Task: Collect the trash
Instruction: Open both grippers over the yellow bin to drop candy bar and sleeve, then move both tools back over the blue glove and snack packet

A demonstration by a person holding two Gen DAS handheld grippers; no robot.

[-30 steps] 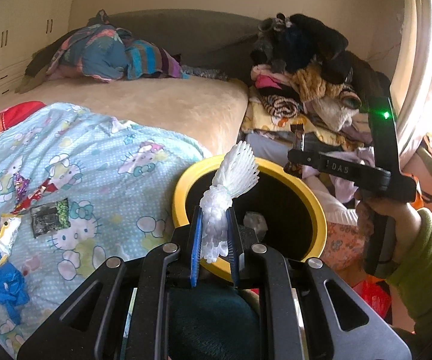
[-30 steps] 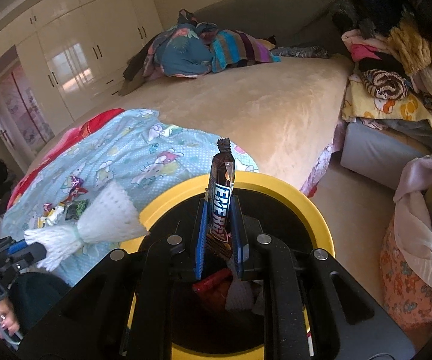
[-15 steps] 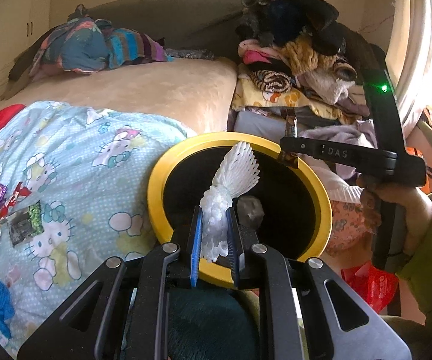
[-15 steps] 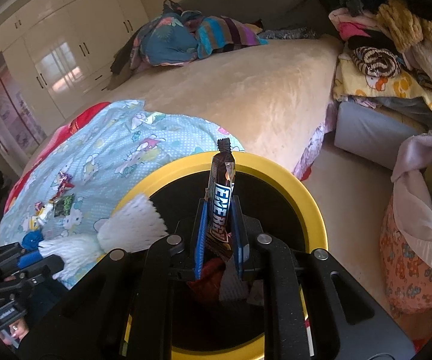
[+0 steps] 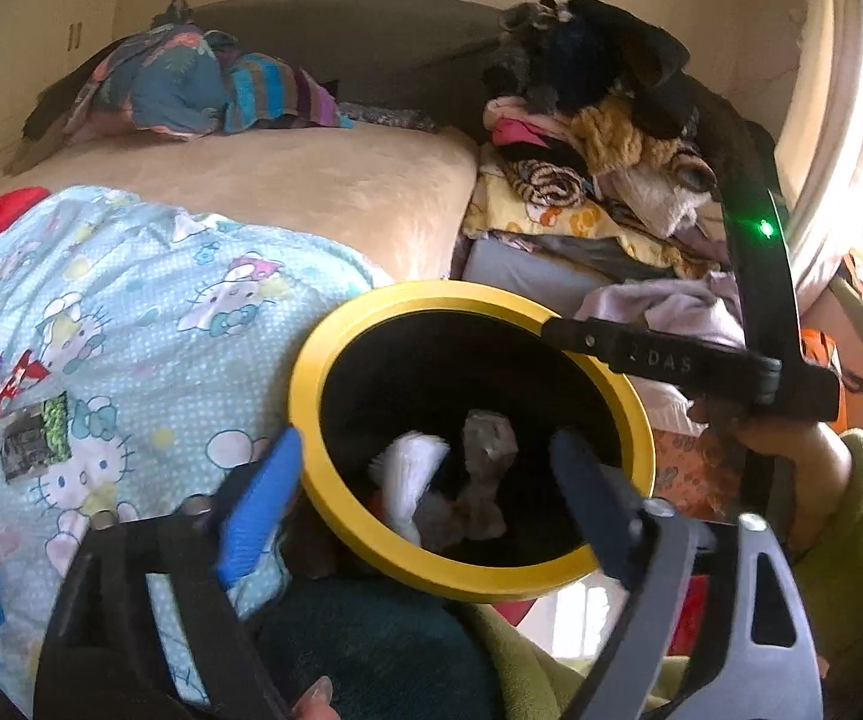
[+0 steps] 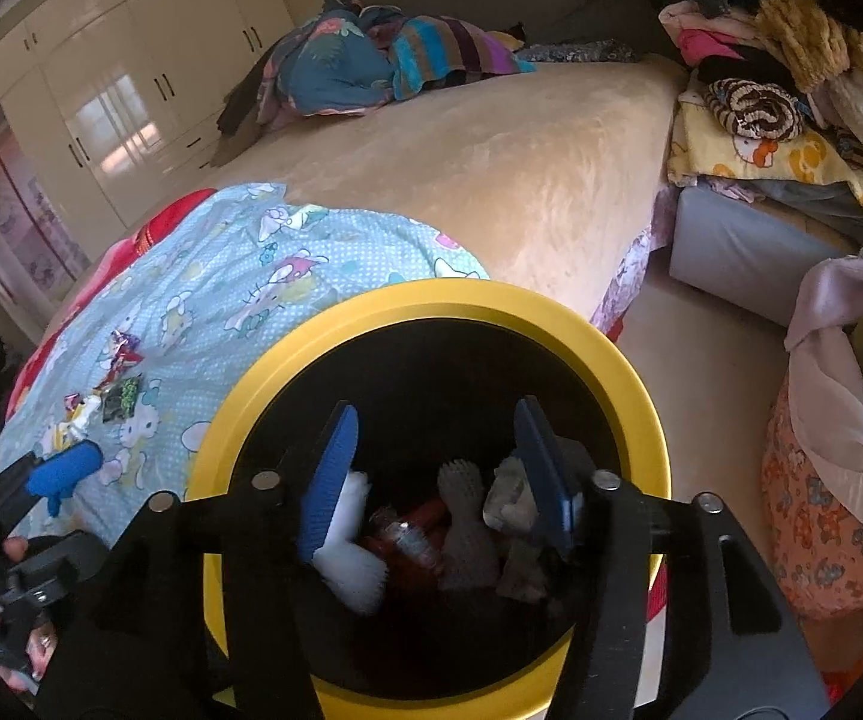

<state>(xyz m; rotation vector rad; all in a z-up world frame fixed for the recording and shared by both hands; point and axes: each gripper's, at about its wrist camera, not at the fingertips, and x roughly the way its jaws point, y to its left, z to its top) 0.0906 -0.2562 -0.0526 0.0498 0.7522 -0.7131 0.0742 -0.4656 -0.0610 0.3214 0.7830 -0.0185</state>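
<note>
I see the bed (image 6: pixel 491 180) filling most of both views, its cartoon-print blanket (image 5: pixel 161 312) reaching the yellow-rimmed bin (image 6: pixel 611 360) that sits at the bed's edge. Both grippers hang over the bin mouth. The left gripper (image 5: pixel 425 480) has just been opening; its fingers are spread wide with nothing between them. The right gripper (image 6: pixel 431 468) has also just been opening and is empty. The white foam net (image 5: pixel 410 480) lies inside the bin among other scraps; a red piece there may be a wrapper, but it is dark. More wrappers (image 5: pixel 29 438) wait on the blanket. My worry: pulling back carelessly, a finger could catch the rim and tip the bin.
</note>
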